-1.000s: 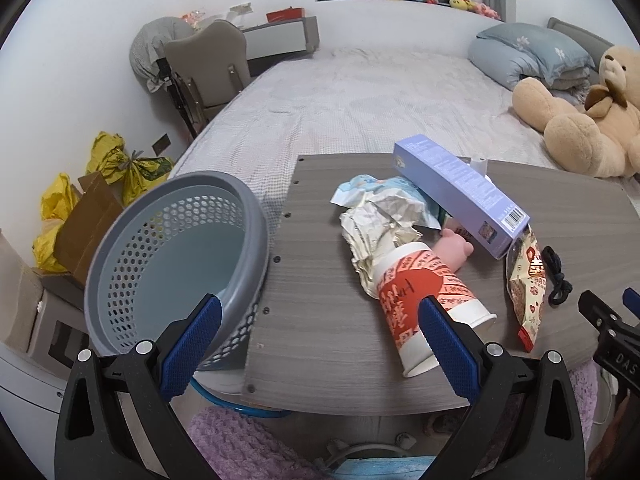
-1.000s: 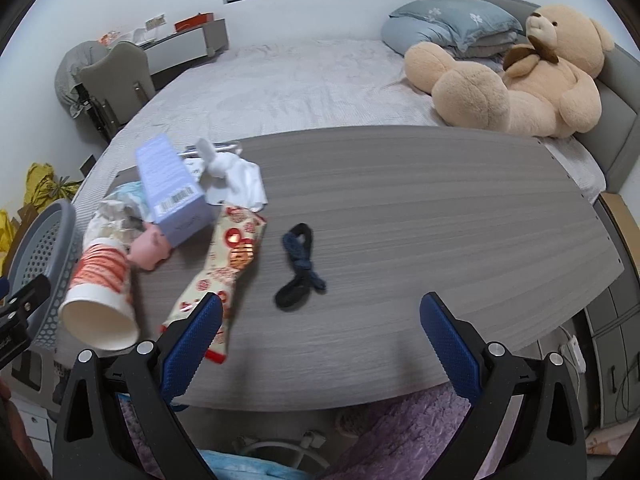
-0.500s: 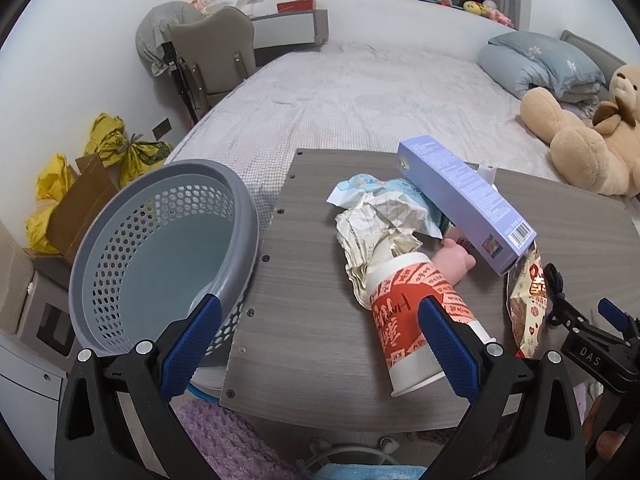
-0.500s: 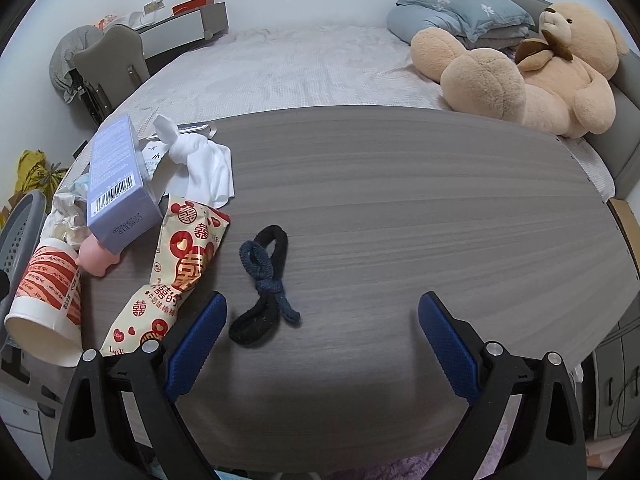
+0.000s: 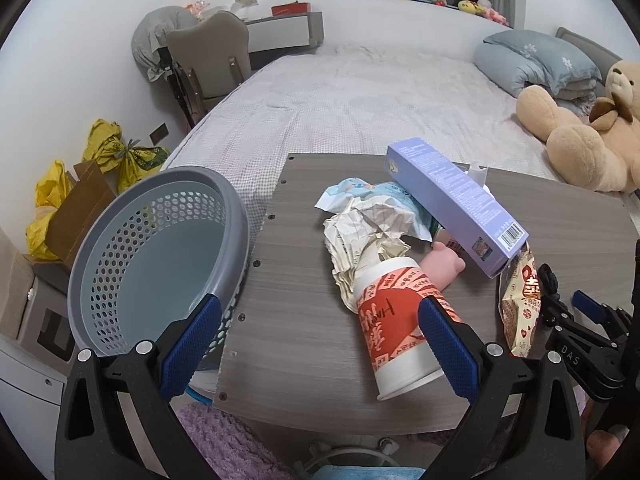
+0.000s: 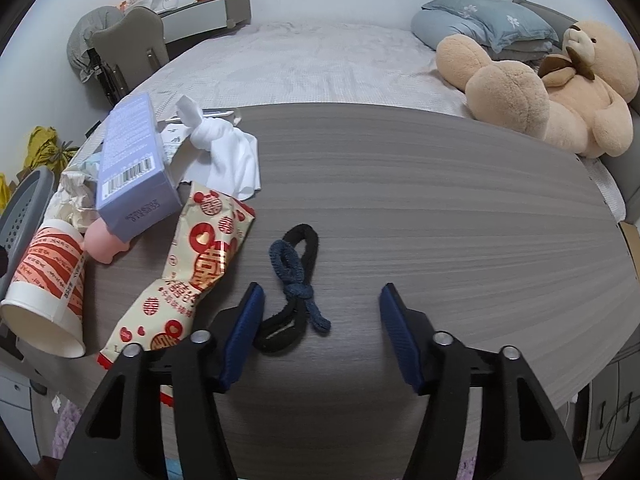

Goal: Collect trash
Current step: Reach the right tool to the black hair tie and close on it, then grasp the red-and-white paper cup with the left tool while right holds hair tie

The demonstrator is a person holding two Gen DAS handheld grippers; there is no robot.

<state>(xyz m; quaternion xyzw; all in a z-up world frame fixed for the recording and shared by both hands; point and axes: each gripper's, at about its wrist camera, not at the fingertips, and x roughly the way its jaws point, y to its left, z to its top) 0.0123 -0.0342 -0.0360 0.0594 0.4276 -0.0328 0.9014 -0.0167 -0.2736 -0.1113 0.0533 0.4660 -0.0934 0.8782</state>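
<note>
Left-wrist view: grey perforated plastic basket [image 5: 132, 264] stands at the left end of the grey wood-grain table [image 5: 304, 344], and what shows of its inside is bare — nothing collected yet, as far as I can judge. All the trash lies on the tabletop: a white paper cup with red print [image 5: 394, 324] on its side, crumpled cream paper [image 5: 368, 232] touching its base, a pale blue wrapper [image 5: 368, 194] behind that, and a long lilac cardboard box [image 5: 452, 202] leaning across the pile over a small pink toy figure [image 5: 446, 262]. The left gripper [image 5: 320, 348] hangs with jaws wide and nothing between them, near the cup.

Right-wrist view: the right gripper [image 6: 320, 336] has just been closing to a middling gap; between its blue pads lies a knotted black and dark-blue hair tie [image 6: 296, 280], but the pads do not press it — not held. A red-and-cream snack wrapper [image 6: 192, 272] lies just left of it, a white tissue [image 6: 228, 152] further back.

Judgement: first pick only beginning; every item remains to be moved.
</note>
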